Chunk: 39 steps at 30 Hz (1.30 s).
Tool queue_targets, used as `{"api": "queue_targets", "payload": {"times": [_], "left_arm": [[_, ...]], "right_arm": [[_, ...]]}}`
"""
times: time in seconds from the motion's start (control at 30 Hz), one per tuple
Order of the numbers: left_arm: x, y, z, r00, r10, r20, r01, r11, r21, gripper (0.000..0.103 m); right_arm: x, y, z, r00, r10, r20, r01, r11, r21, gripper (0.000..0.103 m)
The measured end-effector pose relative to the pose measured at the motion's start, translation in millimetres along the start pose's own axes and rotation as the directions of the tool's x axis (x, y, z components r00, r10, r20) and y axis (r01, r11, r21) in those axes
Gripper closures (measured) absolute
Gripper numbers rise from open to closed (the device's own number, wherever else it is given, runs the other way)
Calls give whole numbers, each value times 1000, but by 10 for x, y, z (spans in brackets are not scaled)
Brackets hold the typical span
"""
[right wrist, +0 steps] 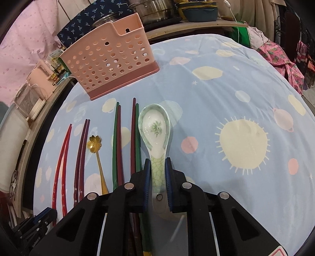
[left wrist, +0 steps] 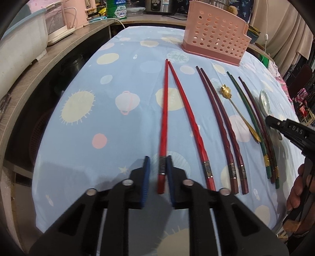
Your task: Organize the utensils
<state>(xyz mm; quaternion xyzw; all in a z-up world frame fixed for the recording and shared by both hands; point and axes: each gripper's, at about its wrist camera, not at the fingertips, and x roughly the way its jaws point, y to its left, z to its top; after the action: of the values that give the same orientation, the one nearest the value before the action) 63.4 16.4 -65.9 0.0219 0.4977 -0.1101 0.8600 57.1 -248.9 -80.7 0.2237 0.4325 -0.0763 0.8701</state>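
A pink perforated utensil holder (left wrist: 214, 37) stands at the far side of the table; it also shows in the right wrist view (right wrist: 110, 61). My left gripper (left wrist: 158, 165) is open around the handle end of a red chopstick (left wrist: 164, 118), whose band touches the right pad. A second red chopstick (left wrist: 189, 122) lies beside it. My right gripper (right wrist: 157, 167) is shut on the handle of a pale green ceramic spoon (right wrist: 154, 126). Dark purple chopsticks (left wrist: 218, 122), a gold flower spoon (left wrist: 236, 110) and green and maroon chopsticks (left wrist: 254, 126) lie in a row.
The table wears a blue cloth (right wrist: 226, 98) with sun and planet prints. A wooden shelf (left wrist: 49, 57) with appliances runs along the left. Pots and bowls (right wrist: 157, 9) stand behind the holder. Pink fabric (right wrist: 279, 59) hangs at the right.
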Motion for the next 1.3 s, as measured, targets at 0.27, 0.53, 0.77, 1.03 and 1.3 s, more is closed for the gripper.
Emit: {"api": "queue_targets", "payload": {"times": [0.27, 0.53, 0.77, 1.03, 1.3], "left_arm": [[-164, 11, -52, 999, -40, 13, 40, 999, -17, 96], [-522, 34, 64, 994, -58, 90, 61, 998, -29, 96], [-669, -15, 205, 989, -72, 127, 75, 997, -18, 96], [-472, -21, 102, 996, -70, 64, 71, 997, -18, 96], [-426, -53, 60, 997, -66, 47, 67, 998, -12, 96]], "right_arm": [[-395, -85, -199, 1000, -5, 22, 6, 1000, -9, 90], [-727, -134, -245, 998, 5, 61, -5, 1000, -3, 90], [-676, -190, -243, 999, -4, 31, 4, 1000, 2, 91], [-560, -323, -660, 998, 11, -67, -9, 1000, 21, 87], [-847, -336, -547, 999, 39, 21, -39, 999, 35, 67]]}}
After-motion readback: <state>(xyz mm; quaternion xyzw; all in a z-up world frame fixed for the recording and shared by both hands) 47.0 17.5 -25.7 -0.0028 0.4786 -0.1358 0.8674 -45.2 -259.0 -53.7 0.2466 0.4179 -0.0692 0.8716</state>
